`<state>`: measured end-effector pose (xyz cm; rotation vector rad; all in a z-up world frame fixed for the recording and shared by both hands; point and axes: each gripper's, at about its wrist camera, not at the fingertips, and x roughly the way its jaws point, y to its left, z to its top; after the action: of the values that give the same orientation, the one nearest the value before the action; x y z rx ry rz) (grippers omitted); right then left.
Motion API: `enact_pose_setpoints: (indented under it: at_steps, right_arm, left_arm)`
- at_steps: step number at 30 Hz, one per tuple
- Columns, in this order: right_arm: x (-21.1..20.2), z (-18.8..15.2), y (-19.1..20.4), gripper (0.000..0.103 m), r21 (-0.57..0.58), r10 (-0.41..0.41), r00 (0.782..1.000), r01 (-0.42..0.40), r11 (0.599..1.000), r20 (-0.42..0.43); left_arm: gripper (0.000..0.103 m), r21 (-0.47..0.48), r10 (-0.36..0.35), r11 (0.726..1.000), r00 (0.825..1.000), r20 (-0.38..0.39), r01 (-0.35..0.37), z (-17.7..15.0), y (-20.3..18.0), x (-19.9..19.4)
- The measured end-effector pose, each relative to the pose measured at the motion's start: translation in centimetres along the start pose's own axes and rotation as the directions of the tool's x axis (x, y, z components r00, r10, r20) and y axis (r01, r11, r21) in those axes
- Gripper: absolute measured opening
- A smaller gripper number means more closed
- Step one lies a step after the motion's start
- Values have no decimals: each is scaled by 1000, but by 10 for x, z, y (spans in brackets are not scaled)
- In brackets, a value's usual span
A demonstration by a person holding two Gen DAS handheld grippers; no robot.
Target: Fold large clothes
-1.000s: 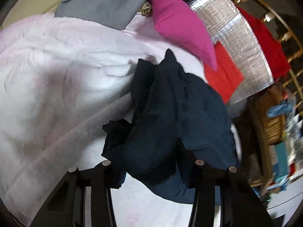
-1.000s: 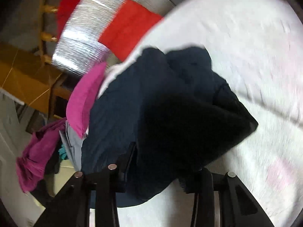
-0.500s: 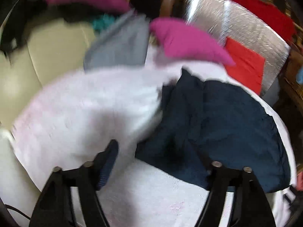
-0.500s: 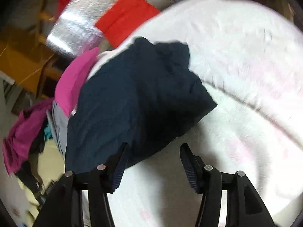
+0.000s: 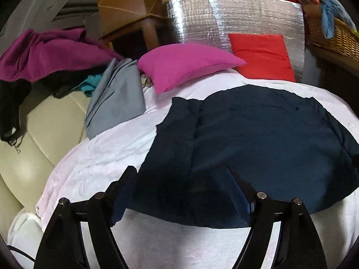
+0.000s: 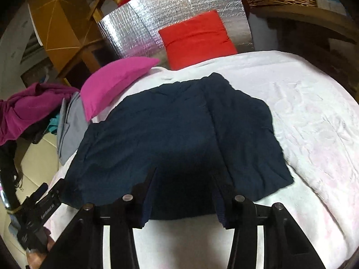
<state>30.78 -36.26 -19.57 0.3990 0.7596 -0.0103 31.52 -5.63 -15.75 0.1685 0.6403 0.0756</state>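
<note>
Both grippers, left (image 5: 181,190) wide, right (image 6: 184,192) closing on nothing, were pictured above the folded navy garment (image 6: 175,139); snagged cloth could undo it.

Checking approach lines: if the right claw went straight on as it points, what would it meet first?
Most likely the navy garment spread on the white blanket; the right claw, closing on nothing, looks raised, though depth is unclear.

The navy garment (image 5: 258,139) (image 6: 179,139) is viewed closely, obliquely downward, from 2 wrist cameras; the pink cushion (image 5: 186,65) (image 6: 114,78) is shared.
</note>
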Motion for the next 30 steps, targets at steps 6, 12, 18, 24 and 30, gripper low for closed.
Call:
enact_pose_setpoints:
  at_steps: [6,12,18,24,30]
  right_arm:
    - [46,-8,-8,49,29,-23,985,28,999,-171]
    - [48,-9,-7,49,26,-25,984,30,999,-179]
    - [30,-4,-3,49,45,14,994,-9,999,-104]
    - [28,1,6,49,22,22,997,-21,1000,-75]
    - [53,-5,-1,49,72,14,987,-3,997,-158]
  left_arm:
    - [80,37,-8,999,1000,14,7,0,-16,-1]
    - [80,48,-15,999,1000,12,14,0,-21,2]
    - [80,62,-17,998,1000,14,16,1,-25,3]
    - [80,68,-15,998,1000,4,15,1,-27,7]
    - [80,75,-18,997,999,-45,21,-2,-28,20]
